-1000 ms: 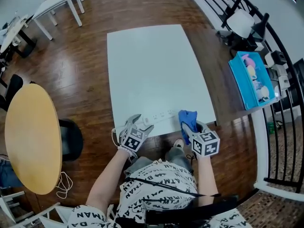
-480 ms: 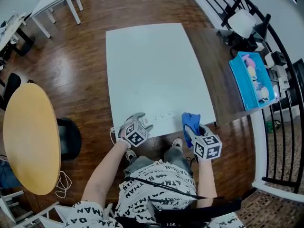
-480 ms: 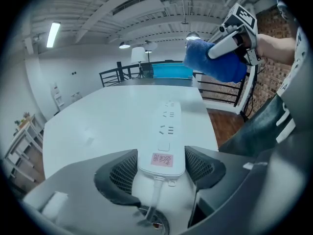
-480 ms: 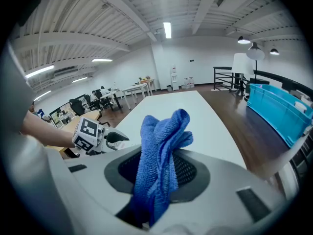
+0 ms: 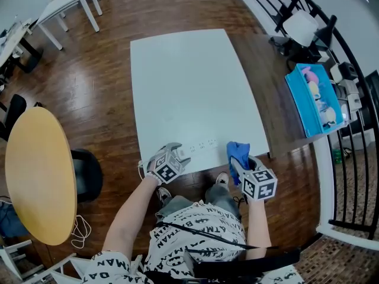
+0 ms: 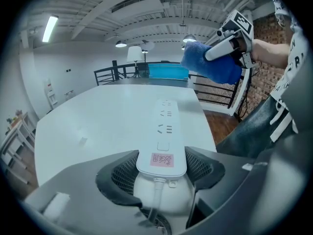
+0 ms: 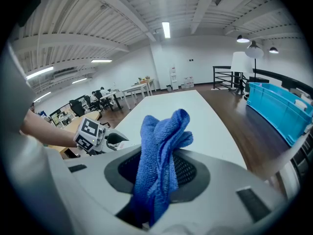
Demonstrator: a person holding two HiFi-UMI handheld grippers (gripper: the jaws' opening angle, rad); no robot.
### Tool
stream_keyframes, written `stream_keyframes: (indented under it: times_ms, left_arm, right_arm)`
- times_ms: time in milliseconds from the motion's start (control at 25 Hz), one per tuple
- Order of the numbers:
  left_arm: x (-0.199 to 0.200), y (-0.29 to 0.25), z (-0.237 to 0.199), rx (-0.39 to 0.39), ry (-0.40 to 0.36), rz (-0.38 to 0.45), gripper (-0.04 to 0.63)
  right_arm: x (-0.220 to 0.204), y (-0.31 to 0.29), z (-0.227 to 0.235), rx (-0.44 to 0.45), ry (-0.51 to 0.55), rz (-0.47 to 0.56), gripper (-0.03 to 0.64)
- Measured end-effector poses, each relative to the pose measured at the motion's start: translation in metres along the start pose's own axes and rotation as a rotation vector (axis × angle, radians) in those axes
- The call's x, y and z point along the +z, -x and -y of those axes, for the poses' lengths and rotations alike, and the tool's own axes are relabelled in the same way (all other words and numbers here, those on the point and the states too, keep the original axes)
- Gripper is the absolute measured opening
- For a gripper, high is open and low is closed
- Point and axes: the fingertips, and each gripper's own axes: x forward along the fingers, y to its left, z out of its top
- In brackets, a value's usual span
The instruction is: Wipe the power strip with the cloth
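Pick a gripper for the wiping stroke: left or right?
Right. The right gripper is shut on the blue microfibre cloth, held near the far end of the white plastic power strip. The left gripper has just been closing its jaws, which sit flush on the strip's cord end, likely bracing it.

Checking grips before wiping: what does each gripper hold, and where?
Right gripper pinches the blue cloth by a bunched fold; left gripper has just been closing its jaws on the power strip at its cord end.

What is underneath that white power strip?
Only the white table shows; the power strip lies flat and hides the spot beneath. The jaws of the left gripper have just been closing on its near end.
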Motion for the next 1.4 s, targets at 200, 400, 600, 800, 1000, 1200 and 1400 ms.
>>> stream_keyframes:
  times_ms: [200,400,600,800,1000,1200,1400]
  left_arm:
    - [0.016,0.02,-0.005,0.097,0.01,0.053,0.29]
    - [0.045,0.064,-0.008,0.212,-0.023,0.096,0.288]
    - [0.067,0.106,-0.015,0.304,-0.024,0.086,0.287]
    - [0.086,0.127,-0.017,0.377,-0.043,0.062,0.287]
    - [0.1,0.141,-0.012,0.418,-0.084,0.074,0.287]
    - [0.105,0.144,-0.005,0.457,-0.178,0.061,0.288]
    - [0.111,0.147,0.009,0.436,-0.258,0.096,0.288]
  right_arm:
    - [0.014,-0.004,-0.015,0.073,0.08,-0.002,0.135]
    - [0.041,-0.007,-0.047,0.198,0.234,-0.005,0.135]
    - [0.068,-0.009,-0.101,0.329,0.449,-0.009,0.135]
    - [0.085,-0.007,-0.15,0.437,0.65,-0.033,0.135]
    - [0.085,-0.01,-0.192,0.512,0.774,-0.07,0.135]
    - [0.081,-0.01,-0.204,0.534,0.902,-0.073,0.135]
    - [0.079,-0.006,-0.209,0.547,1.003,-0.047,0.135]
